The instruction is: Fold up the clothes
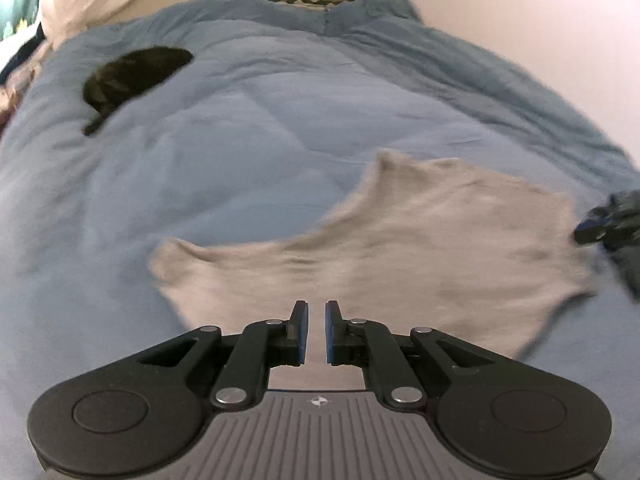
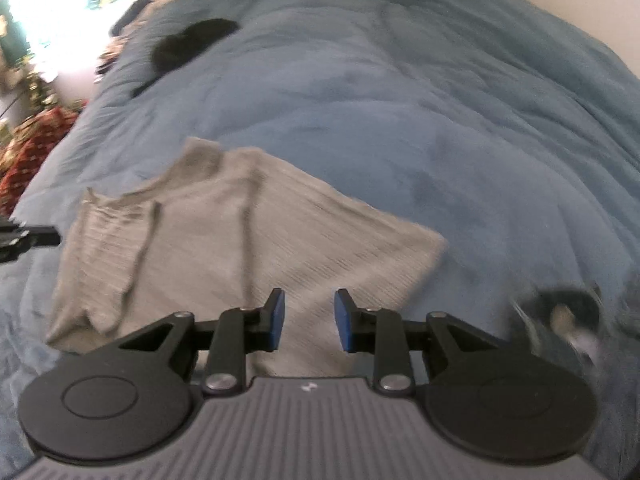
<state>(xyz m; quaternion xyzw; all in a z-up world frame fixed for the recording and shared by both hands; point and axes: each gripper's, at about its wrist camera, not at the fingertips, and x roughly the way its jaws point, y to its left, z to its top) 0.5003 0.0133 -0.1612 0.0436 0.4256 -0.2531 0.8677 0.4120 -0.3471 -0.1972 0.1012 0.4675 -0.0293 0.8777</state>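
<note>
Blur: while both views are smeared, outlines stay soft, so the weave of the grey garment [image 1: 400,252] shows only in the right wrist view.
Garment: lies flat on the blue duvet [image 1: 248,120], part folded, a sleeve laid over its left side in the right view.
Left gripper [image 1: 317,320]: narrow slit between its blue pads, nothing in it, over the garment's near edge.
Right gripper [image 2: 309,312]: jaws partly apart, empty, above the garment's lower part.
Cut off: a dark, blurred object [image 1: 612,224] at the left view's right rim; its nature is unclear.
Only right view: red patterned cloth [image 2: 36,148] and a bright window.
Both views: black item [image 2: 192,44] far up the duvet, shape unclear.
</note>
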